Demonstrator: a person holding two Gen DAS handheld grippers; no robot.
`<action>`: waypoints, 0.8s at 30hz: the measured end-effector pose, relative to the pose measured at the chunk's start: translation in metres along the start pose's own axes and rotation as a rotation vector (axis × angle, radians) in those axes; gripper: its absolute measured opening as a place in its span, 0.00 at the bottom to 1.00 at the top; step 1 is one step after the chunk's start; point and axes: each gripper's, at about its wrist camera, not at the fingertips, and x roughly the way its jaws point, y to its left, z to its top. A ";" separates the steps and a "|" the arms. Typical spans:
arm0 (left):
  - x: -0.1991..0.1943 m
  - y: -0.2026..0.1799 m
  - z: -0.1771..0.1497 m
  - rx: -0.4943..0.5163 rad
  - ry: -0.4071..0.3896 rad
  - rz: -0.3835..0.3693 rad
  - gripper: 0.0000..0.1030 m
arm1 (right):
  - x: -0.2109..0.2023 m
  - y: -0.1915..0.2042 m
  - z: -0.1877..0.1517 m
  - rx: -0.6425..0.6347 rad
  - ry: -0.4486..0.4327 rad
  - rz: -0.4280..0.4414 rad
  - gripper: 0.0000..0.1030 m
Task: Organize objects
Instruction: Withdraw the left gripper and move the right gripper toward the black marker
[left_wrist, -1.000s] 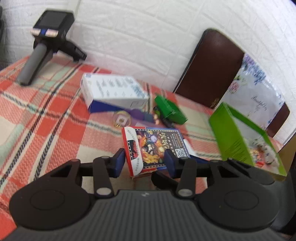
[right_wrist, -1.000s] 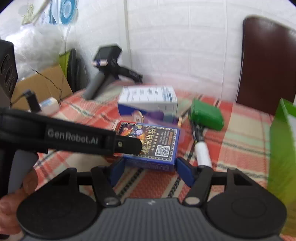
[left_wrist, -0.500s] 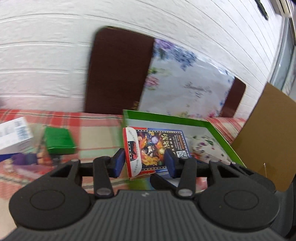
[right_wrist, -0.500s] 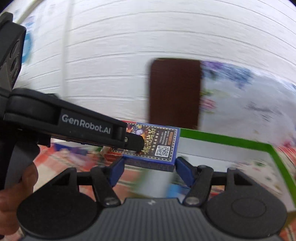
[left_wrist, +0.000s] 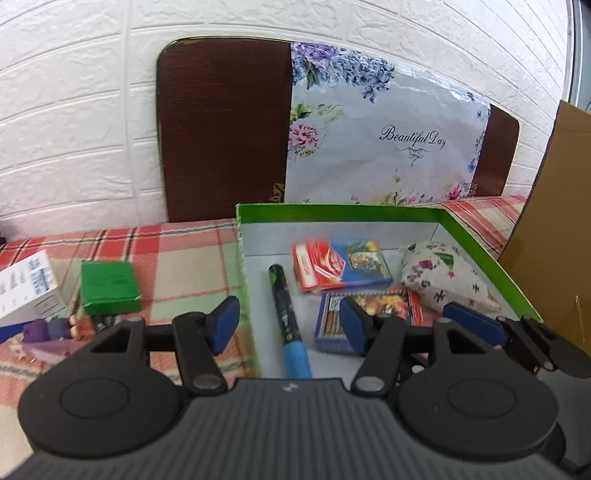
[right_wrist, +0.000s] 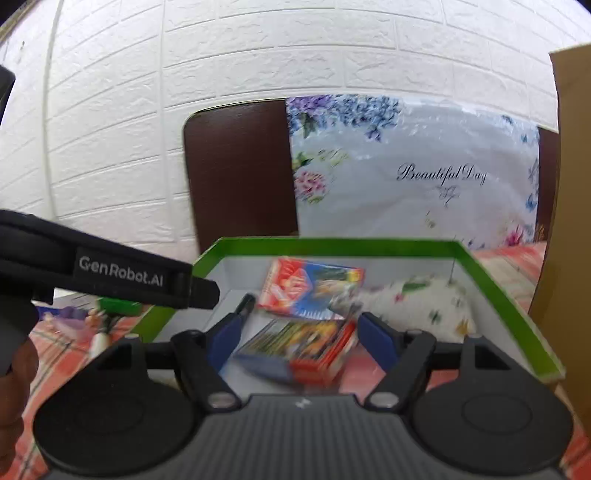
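A card box (left_wrist: 373, 308) with a blue and red printed cover lies loose in the green tray (left_wrist: 332, 212), just right of my left gripper (left_wrist: 288, 326). The left jaws are opening with nothing gripped; only a marker (left_wrist: 282, 302) on the tray floor shows through the gap. In the right wrist view the card box (right_wrist: 295, 350) is blurred and sits between the opening jaws of my right gripper (right_wrist: 301, 338), whose pads do not press on it. The right gripper's pad (left_wrist: 469, 321) stands well clear of the box in the left wrist view.
The tray also holds a second card box (left_wrist: 340, 266) and a floral pouch (left_wrist: 443, 277). On the plaid cloth to the left lie a green box (left_wrist: 109, 284), a white box (left_wrist: 26, 284) and a purple item (left_wrist: 48, 328). A chair back (left_wrist: 221, 129) and cardboard (left_wrist: 554, 221) stand behind.
Both grippers swung right from the table to over the green tray with the card box held between them. Both jaws have spread and the box has come free into the tray.
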 end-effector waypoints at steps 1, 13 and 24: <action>-0.005 0.001 -0.003 0.000 0.000 0.007 0.60 | -0.003 0.003 -0.005 0.002 0.004 0.010 0.71; -0.056 0.033 -0.041 -0.027 0.011 0.158 0.64 | -0.049 0.051 -0.028 -0.073 0.046 0.117 0.72; -0.078 0.111 -0.077 -0.083 0.045 0.367 0.67 | -0.056 0.124 -0.043 -0.214 0.154 0.253 0.72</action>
